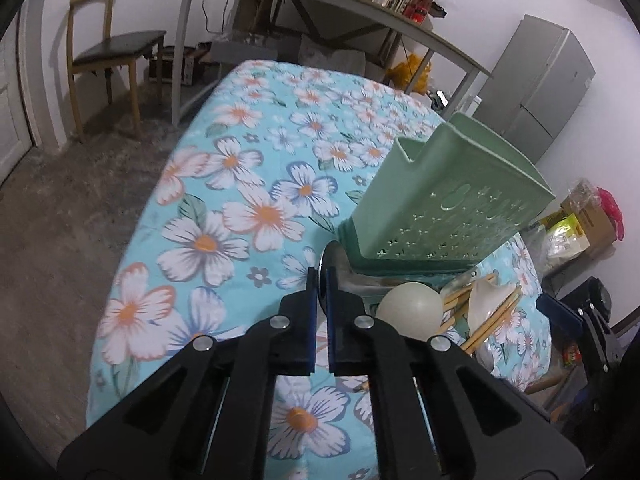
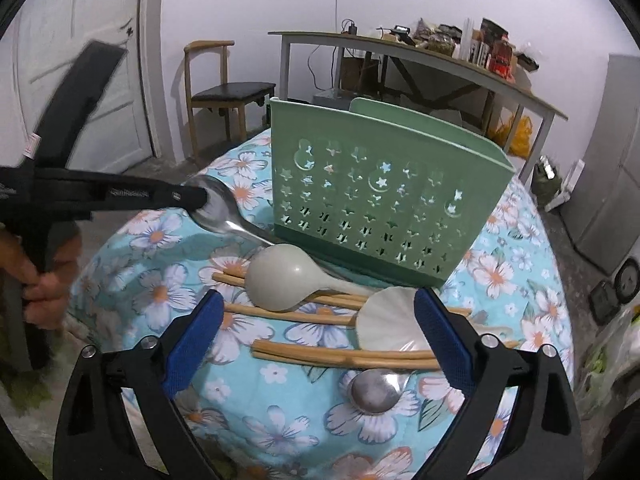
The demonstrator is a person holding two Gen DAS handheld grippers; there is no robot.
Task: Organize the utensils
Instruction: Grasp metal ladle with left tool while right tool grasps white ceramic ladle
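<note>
A table draped in a floral cloth is seen in both views; near its far edge a green perforated utensil holder is stood upright, its slotted face turned toward the right wrist camera. In front of the holder the loose utensils are spread on the cloth: several wooden chopsticks are laid roughly side by side; a pale plastic spoon is rested across them, bowl down; a white ceramic spoon is placed just right of it; a small metal spoon is left nearest the camera, bowl down. A large metal spoon is pinched at its bowl by the left gripper, whose blue pads are drawn in narrow upon it; its handle is run down toward the foot of the holder. The right gripper is held wide apart over the chopsticks and the ceramic spoon, nothing being clasped.
</note>
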